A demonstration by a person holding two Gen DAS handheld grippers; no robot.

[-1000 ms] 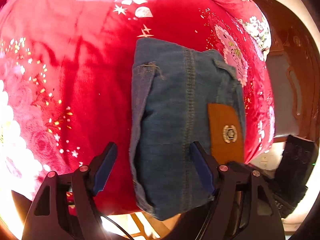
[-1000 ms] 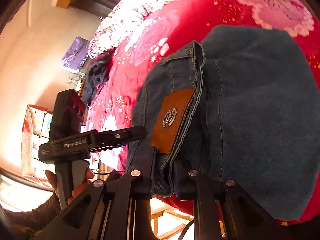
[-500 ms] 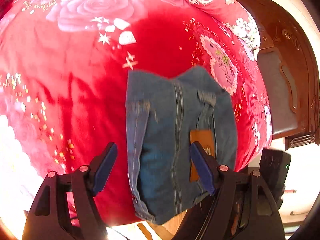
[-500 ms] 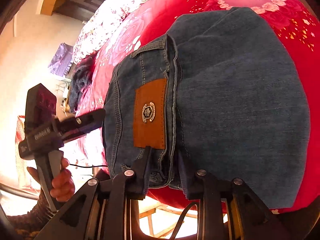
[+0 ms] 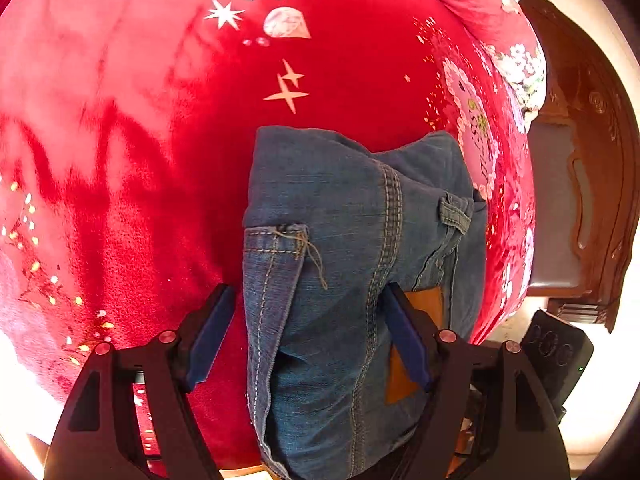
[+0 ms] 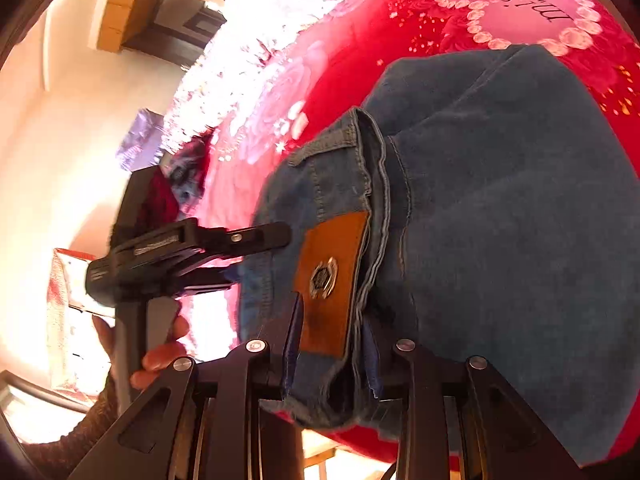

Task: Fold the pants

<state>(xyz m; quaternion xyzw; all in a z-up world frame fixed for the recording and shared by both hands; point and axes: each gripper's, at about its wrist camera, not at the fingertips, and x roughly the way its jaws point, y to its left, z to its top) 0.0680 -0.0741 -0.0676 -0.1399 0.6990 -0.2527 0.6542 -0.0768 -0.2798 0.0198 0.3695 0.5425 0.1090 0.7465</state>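
Note:
Folded blue jeans (image 5: 340, 220) lie on a red flowered blanket (image 5: 160, 140) at the bed's near edge, with the brown leather patch (image 6: 328, 276) on the waistband facing up. My left gripper (image 5: 306, 336) straddles the near left part of the bundle. Its jaws are closing, one finger over the denim and the other over bare blanket, neither pressing. The right gripper (image 6: 332, 350) has the doubled waistband edge lying loosely between its parted pads. In the right wrist view the left gripper (image 6: 192, 256) reaches in from the left, held by a hand (image 6: 160, 356).
A dark carved wooden headboard (image 5: 580, 200) stands to the right of the bed. A heap of clothes (image 6: 188, 176) lies further along the bed's edge. The blanket spreads wide beyond the jeans. Below the bundle the mattress edge drops off to the floor.
The right jaws have widened from a tight pinch on the waistband, and that gripper has sunk. The left gripper has come down closer over the jeans.

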